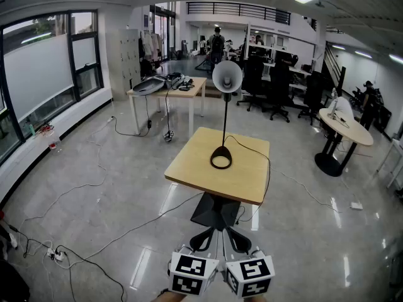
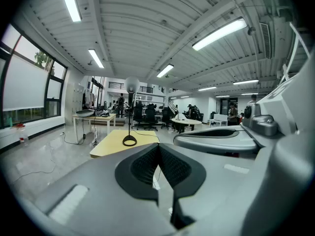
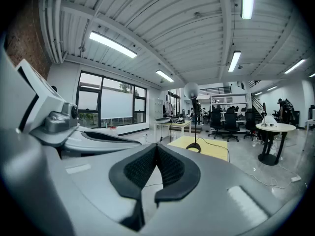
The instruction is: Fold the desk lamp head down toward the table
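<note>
A desk lamp stands upright on a small wooden table (image 1: 242, 184). Its round white head (image 1: 227, 76) tops a thin black stem, and its black ring base (image 1: 221, 160) rests on the tabletop. A black cord runs off the table's right side. Both grippers are low at the bottom of the head view, well short of the table: the left gripper (image 1: 204, 238) and the right gripper (image 1: 237, 239) sit side by side. Each has its jaws shut with nothing between them. The left gripper (image 2: 159, 146) sees the lamp base (image 2: 129, 141) far ahead. The right gripper (image 3: 157, 146) sees the lamp head (image 3: 191, 90) far ahead too.
A black chair base (image 1: 214, 209) sits on the floor in front of the table. A long table (image 1: 169, 85) with gear stands behind on the left, office chairs (image 1: 277, 87) behind on the right, a round white table (image 1: 343, 128) at far right. Cables (image 1: 75, 187) trail across the floor at left.
</note>
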Demonstrator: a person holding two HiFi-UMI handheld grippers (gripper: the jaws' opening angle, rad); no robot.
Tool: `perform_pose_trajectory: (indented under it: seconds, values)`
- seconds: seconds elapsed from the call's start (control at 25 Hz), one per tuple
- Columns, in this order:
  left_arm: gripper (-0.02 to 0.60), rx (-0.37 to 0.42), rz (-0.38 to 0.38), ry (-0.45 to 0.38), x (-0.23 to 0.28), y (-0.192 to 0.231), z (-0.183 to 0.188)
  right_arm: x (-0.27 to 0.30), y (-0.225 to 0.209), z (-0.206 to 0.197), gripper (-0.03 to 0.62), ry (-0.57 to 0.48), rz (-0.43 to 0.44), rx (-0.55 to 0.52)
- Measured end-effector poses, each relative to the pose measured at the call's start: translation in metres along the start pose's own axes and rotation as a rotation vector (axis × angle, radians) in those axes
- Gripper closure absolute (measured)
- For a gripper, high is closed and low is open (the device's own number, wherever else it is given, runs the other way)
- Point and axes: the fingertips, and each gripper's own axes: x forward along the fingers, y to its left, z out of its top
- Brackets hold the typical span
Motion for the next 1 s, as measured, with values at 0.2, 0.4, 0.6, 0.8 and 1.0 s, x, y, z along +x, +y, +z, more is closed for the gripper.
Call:
perform_pose_trajectory:
  seconds: [0.2,0.4,0.6,0.8,1.0]
  values:
    - [0.581,-0.002,0.005,0.015,0.064,-0.053,0.017,-0.010,-0.084,0.009,0.589,-0.009,-0.007,0.028]
    - [0.581,-0.007,0.025,0.041,0.123,-0.126,0.031,-0.040,-0.178,0.006,0.589,0.060,-0.021,0.041]
    - [0.571,0.003,0.027,0.066,0.201,-0.227,0.051,-0.080,-0.294,0.001,0.589,0.091,0.009,-0.014]
    - [0.568,0.062,0.056,0.073,0.227,-0.287,0.069,-0.116,-0.353,0.003,0.588,0.089,-0.019,-0.077]
    - [0.566,0.067,0.059,0.092,0.277,-0.334,0.089,-0.128,-0.423,0.019,0.588,0.061,0.007,-0.062]
